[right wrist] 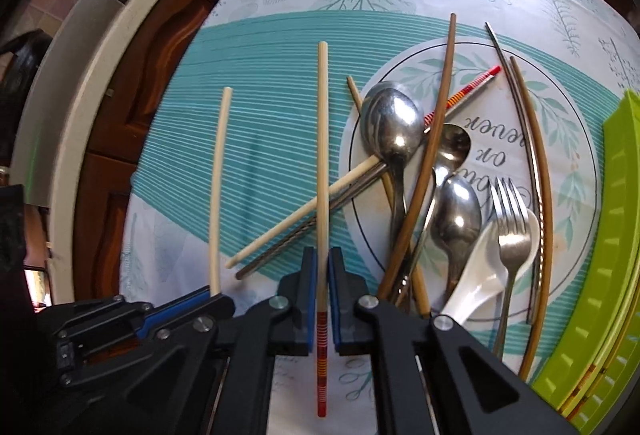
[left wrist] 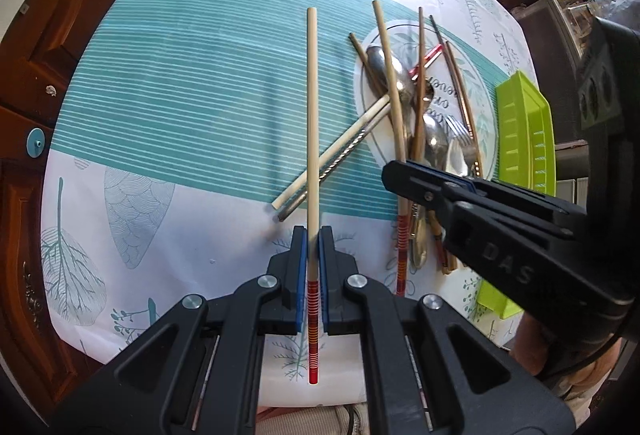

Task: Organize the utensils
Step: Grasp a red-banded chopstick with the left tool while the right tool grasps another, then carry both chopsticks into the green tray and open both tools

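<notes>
Above the cloth-covered bench [left wrist: 168, 83], left gripper [left wrist: 313, 247] jaws clamped on a pale chopstick [left wrist: 312, 115] pointing to 12 o'clock. Right gripper [right wrist: 322, 269] jaws pinched on a matching chopstick [right wrist: 322, 163]. Toward 2 o'clock, heaped utensils [right wrist: 440, 171]; at 3 o'clock, a green tray [right wrist: 608, 243].

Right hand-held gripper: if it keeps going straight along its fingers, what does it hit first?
Probably the two crossed chopsticks lying on the tablecloth just beyond the right hand-held gripper; depth is hard to judge.
</notes>
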The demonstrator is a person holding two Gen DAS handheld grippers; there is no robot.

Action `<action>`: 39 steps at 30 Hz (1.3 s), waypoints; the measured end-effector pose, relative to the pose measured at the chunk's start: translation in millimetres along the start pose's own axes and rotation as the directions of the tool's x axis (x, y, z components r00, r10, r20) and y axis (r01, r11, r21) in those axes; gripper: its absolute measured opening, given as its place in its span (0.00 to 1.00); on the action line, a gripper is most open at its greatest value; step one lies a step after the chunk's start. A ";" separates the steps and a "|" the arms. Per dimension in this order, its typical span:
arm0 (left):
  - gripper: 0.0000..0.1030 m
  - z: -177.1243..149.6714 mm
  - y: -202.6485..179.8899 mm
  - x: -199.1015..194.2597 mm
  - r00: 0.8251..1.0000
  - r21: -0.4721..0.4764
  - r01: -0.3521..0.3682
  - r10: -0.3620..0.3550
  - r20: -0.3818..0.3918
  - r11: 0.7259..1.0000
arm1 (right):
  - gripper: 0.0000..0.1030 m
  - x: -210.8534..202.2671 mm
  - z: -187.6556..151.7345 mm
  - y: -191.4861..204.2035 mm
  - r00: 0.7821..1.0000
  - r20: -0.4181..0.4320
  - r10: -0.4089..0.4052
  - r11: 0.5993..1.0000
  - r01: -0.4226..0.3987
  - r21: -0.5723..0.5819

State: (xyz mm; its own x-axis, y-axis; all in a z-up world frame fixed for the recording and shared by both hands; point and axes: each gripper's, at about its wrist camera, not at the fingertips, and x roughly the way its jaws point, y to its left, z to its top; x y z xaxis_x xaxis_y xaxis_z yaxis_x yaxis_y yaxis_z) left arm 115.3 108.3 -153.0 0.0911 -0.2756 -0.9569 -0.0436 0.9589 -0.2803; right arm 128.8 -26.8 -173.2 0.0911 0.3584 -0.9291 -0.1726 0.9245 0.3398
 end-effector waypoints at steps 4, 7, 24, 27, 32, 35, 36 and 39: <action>0.03 0.0 -19.7 -14.4 1.000 0.039 0.003 -0.004 0.021 0.999 | 0.05 -32.1 -10.4 -15.8 0.998 0.038 0.050 0.998 -0.051 0.038; 0.03 0.4 -42.5 -26.1 0.999 0.078 0.013 -0.016 0.031 0.997 | 0.05 -60.5 -20.3 -35.7 0.995 0.075 0.061 0.995 -0.067 0.074; 0.03 0.9 -244.7 5.9 0.999 0.326 0.044 -0.039 -0.020 0.944 | 0.05 -150.1 -75.2 -190.2 0.977 0.178 -0.117 0.943 0.054 0.328; 0.03 3.4 -270.8 25.6 0.999 0.334 0.042 -0.030 -0.040 0.942 | 0.05 -139.4 -81.2 -205.2 0.981 0.148 -0.122 0.935 0.064 0.348; 0.03 1.5 -287.3 56.0 0.996 0.321 0.061 -0.037 -0.081 0.945 | 0.05 -123.1 -86.3 -220.9 0.984 0.094 -0.149 0.927 0.106 0.358; 0.03 3.0 -290.2 70.2 0.993 0.279 0.092 -0.066 -0.101 0.956 | 0.06 -119.8 -86.2 -227.6 0.982 0.078 -0.170 0.921 0.130 0.368; 0.03 3.5 -290.5 75.1 0.991 0.271 0.101 -0.073 -0.111 0.957 | 0.06 -120.1 -86.4 -230.3 0.981 0.075 -0.182 0.917 0.141 0.373; 0.04 2.4 -288.5 87.3 0.988 0.268 0.112 -0.079 -0.131 0.957 | 0.06 -120.9 -86.3 -233.9 0.983 0.082 -0.161 0.917 0.119 0.380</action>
State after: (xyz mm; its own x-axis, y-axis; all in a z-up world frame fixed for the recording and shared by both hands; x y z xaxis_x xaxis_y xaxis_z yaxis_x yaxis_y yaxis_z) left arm 138.2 -192.3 -155.5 -0.0373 -0.3572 -0.9333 0.2351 0.9046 -0.3556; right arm 73.5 -297.6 -152.9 0.1982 0.2141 -0.9565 0.2254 0.9397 0.2571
